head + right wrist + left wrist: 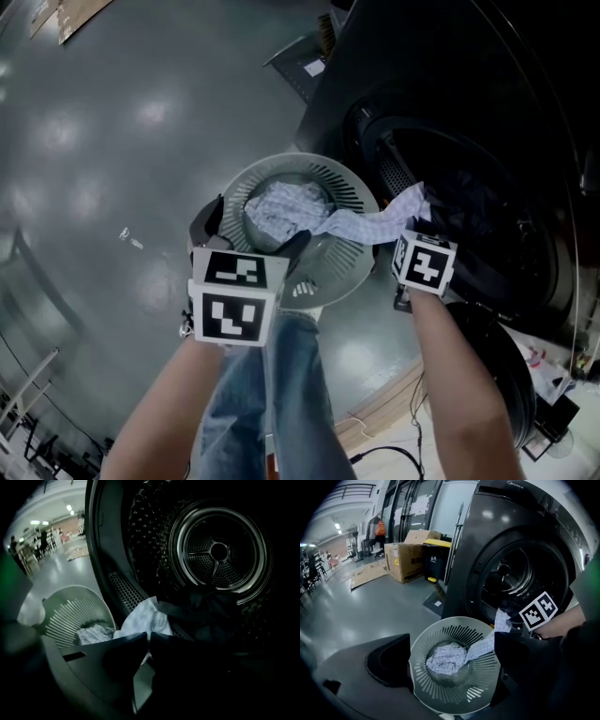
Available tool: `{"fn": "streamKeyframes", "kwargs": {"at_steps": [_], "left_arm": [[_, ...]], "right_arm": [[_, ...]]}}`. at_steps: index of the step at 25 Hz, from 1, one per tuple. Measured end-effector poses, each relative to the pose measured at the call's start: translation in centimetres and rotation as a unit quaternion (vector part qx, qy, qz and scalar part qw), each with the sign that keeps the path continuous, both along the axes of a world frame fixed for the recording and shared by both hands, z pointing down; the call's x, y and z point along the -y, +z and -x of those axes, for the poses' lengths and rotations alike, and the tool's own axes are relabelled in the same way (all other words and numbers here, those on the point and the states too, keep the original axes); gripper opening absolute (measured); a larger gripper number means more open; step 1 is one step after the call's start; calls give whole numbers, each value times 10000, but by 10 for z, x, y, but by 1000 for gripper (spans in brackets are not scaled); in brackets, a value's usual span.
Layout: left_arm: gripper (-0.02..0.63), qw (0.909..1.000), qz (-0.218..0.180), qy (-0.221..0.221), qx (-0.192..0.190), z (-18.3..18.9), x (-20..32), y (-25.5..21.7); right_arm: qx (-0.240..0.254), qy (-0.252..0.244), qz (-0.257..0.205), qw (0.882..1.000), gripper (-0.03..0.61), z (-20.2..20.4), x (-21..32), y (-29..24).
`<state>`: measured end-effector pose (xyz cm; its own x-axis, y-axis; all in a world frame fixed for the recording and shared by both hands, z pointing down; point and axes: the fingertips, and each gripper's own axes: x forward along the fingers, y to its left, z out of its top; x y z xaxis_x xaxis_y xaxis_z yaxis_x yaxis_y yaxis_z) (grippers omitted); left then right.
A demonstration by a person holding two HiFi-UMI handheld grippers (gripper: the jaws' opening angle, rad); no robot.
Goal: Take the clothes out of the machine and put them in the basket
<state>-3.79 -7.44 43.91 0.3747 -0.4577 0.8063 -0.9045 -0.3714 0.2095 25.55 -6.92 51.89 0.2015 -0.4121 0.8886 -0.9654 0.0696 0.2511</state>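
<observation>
A grey slotted basket [349, 190] stands on the floor in front of the dark washing machine [511, 536]. A light patterned cloth [281, 208] lies bunched in the basket, and its tail runs over the rim to the machine's opening [403, 202]. My right gripper [148, 637] is at that opening, shut on the tail of the cloth [143, 618]; in the head view the right gripper [419, 217] sits at the door lip. Dark clothes [211, 611] lie inside the drum [218, 550]. My left gripper [253, 234] hangs open over the basket's near rim [440, 705], holding nothing.
The machine's round door [497, 375] hangs open at the right, by my right arm. My legs in jeans [272, 394] are just behind the basket. Cardboard boxes [410, 555] and a black bin with a yellow lid [436, 557] stand further off, left of the machine.
</observation>
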Motion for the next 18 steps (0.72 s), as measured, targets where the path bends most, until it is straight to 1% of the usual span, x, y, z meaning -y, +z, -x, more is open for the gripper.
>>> {"fn": "streamKeyframes", "kwargs": {"at_steps": [2,3,4,5,6,7,9,10,11,12,13,15,16,18], "left_arm": [[563,10000,-5,-4,-15,1,-3,-2],[563,10000,-9,0,-20,2,-5,-4],[563,10000,-15,5,-23,3,-6,-5],[563,10000,-22,9,-26,4,-8,-6],[563,10000,-29,10,-29,5,-10,-7],[563,10000,-37,8,-33,7,-12,-7],[563,10000,-52,-7,-37,11,-16,-8],[563,10000,-60,-16,-37,12,-18,-9],[563,10000,-68,-22,-38,14,-20,-9],[563,10000,-77,-24,-38,15,-21,-10],[563,10000,-86,-22,-38,17,-22,-10],[563,9999,-102,-18,-39,19,-24,-11],[563,9999,-104,-21,-43,19,-24,-11],[563,9999,-102,-31,-61,19,-25,-9]], "right_arm": [[544,-267,-339,9976,23,26,8,-10],[859,-468,-451,9942,23,43,9,-14],[1235,-689,-522,9886,23,62,8,-18],[1681,-901,-564,9800,23,84,6,-22],[2188,-1073,-579,9681,23,106,2,-27],[2735,-1194,-565,9528,23,129,-2,-33],[3786,-1320,-444,9150,23,170,-14,-43],[4176,-1354,-358,8978,23,185,-20,-47],[4388,-1388,-283,8874,25,195,-25,-49],[4404,-1438,-233,8859,32,200,-29,-47],[4292,-1508,-197,8903,70,202,-32,-43],[4050,-1616,-95,8999,384,201,-37,-32],[3947,-1613,-61,9045,432,197,-38,-28],[3706,-1533,-147,9159,433,184,-36,-24]]}}
